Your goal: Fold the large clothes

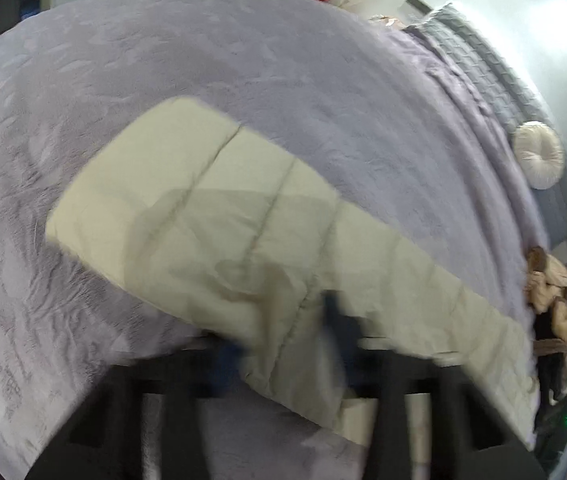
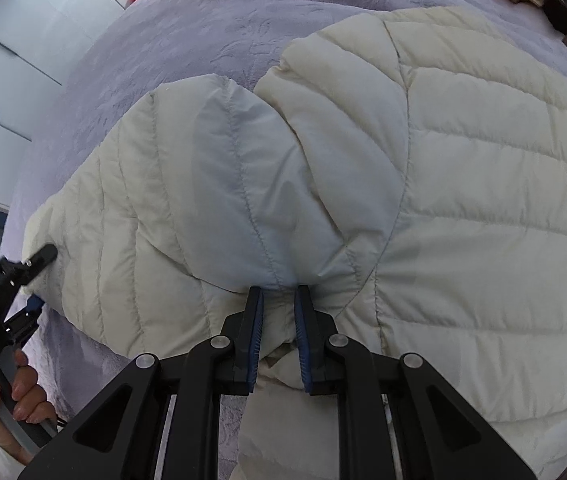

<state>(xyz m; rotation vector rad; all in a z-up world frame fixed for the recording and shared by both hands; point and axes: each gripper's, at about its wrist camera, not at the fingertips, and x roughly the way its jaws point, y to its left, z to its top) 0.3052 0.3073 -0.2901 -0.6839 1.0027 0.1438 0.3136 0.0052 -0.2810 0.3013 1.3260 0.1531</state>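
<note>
Cream quilted fabric marks the task's garment, a puffy down jacket (image 2: 463, 184) that is spread on a lavender bedspread (image 2: 211, 24) with an embossed floral pattern. Stitched channels are seen across its body, and a smoother, paler panel (image 2: 243, 184) is folded over near the middle of the right wrist view. In the left wrist view a long cream part of the jacket (image 1: 211, 216) is stretched diagonally over the bedspread, and that picture is blurred. White lettering is printed on the body of the left gripper (image 2: 33, 280) as seen from the right wrist camera, but it is too small to be read. The right gripper (image 2: 279, 304) is closed most of the way, its 2 blue-padded fingers (image 2: 255, 320) pinching a bunched fold of the jacket between them. The left gripper is held in a bare hand (image 2: 15, 396) at the jacket's left edge; its upper finger is laid against the fabric and its blue-tipped lower finger sits below the edge, with the jacket edge clamped between them. A round white pillow (image 1: 539, 156) and a grey quilted cover (image 1: 479, 60) are seen at the far side of the bed.
</note>
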